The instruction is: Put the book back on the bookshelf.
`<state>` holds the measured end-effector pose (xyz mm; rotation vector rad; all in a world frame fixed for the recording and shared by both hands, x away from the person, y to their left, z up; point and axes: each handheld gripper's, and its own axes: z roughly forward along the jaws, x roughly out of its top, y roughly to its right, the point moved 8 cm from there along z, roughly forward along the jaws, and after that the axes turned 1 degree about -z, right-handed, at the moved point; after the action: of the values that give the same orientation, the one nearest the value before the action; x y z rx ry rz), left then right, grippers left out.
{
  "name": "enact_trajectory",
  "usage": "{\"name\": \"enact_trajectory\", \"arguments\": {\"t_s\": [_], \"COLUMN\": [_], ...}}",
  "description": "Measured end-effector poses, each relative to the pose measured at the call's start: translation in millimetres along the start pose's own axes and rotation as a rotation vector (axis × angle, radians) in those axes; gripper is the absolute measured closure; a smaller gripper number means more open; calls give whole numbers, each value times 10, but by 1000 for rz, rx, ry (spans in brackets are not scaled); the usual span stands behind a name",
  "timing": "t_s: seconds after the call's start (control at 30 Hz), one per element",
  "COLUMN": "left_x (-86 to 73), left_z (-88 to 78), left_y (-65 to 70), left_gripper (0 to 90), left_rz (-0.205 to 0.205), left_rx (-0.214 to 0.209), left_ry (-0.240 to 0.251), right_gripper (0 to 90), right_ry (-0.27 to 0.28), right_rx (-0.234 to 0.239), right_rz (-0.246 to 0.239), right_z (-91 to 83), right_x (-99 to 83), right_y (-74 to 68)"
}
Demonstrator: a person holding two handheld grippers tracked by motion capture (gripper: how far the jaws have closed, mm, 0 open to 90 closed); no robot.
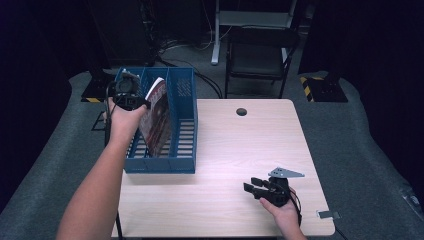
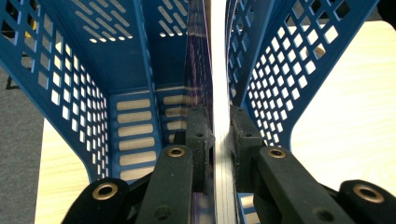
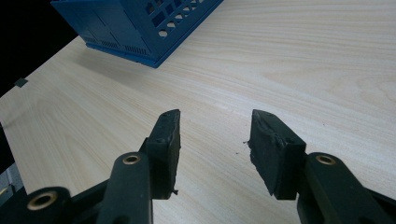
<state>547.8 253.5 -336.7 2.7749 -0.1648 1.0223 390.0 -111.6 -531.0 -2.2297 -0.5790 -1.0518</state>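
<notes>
A blue slotted file rack [image 1: 181, 135] stands on the left part of the wooden table. A thin book with a red and white cover [image 1: 156, 117] leans inside its middle slot. My left gripper [image 1: 144, 103] is above the rack's far end, shut on the book's top edge. In the left gripper view the book's white page edge [image 2: 218, 84] runs between the two black jaws, down into the rack [image 2: 70, 93]. My right gripper [image 1: 253, 184] rests low over the table's front right, open, nothing between its jaws [image 3: 214, 149].
The table [image 1: 240, 145] has a round cable hole [image 1: 241, 111] near its far edge. A dark folding chair [image 1: 260, 55] and a white stand sit behind the table. The rack's corner [image 3: 135, 28] lies well ahead of the right gripper.
</notes>
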Motion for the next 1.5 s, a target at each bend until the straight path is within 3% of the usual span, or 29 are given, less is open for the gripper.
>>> {"name": "enact_trajectory", "arguments": {"t_s": [0.13, 0.47, 0.67, 0.87, 1.5], "left_x": [37, 70, 66, 69, 146], "left_z": [-8, 17, 10, 7, 54], "left_y": [-10, -5, -19, -59, -126], "left_gripper": [811, 816, 834, 839, 844], "left_rz": [16, -1, 0, 12, -44], "left_rx": [9, 6, 26, 46, 75], "left_ry": [-24, -45, -51, -43, 12], "right_gripper": [528, 527, 527, 527, 528], "right_ry": [-2, 0, -5, -4, -9], "right_rx": [2, 3, 4, 2, 3], "right_rz": [2, 4, 1, 2, 7], "right_z": [0, -6, -2, -5, 1], "right_x": [-4, -3, -8, -5, -15], "right_y": [-2, 5, 1, 3, 5]}}
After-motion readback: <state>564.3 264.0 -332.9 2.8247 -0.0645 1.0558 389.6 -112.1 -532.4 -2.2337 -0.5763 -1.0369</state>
